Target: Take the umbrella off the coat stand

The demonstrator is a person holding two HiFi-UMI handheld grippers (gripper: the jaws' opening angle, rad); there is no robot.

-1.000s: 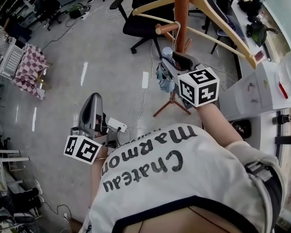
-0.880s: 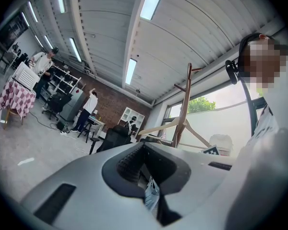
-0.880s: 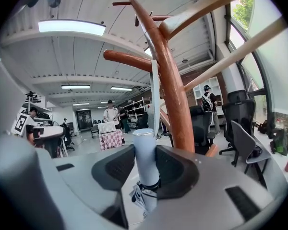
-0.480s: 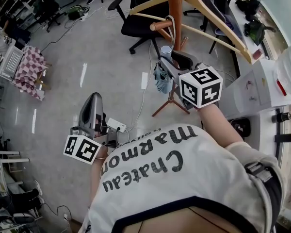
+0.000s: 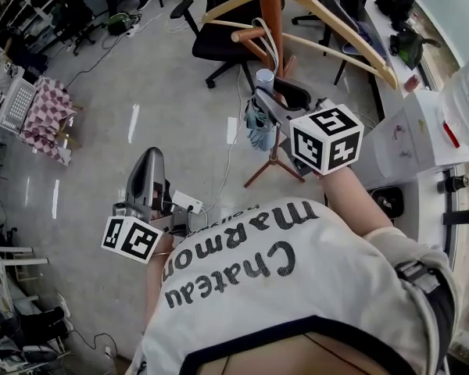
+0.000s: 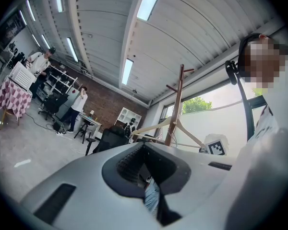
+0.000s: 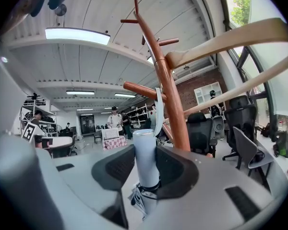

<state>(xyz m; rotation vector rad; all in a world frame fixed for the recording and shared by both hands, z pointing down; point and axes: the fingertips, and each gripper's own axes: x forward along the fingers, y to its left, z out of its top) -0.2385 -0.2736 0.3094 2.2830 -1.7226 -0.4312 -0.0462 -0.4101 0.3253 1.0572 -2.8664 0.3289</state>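
At the coat stand (image 5: 269, 6), the person's right arm reaches forward, with the right gripper (image 5: 272, 96) held near level just beside the wooden pole. Its jaws are clenched on the umbrella (image 5: 258, 127), gripping the pale blue cylindrical handle, which stands upright between the pads. Folded blue-grey fabric hangs bunched below the jaws. A white strap (image 5: 275, 49) runs up from the handle and loops over a peg (image 5: 254, 34) of the stand. The left arm is bent close to the body. The left gripper (image 5: 149, 158) points level, jaws slightly parted, holding nothing.
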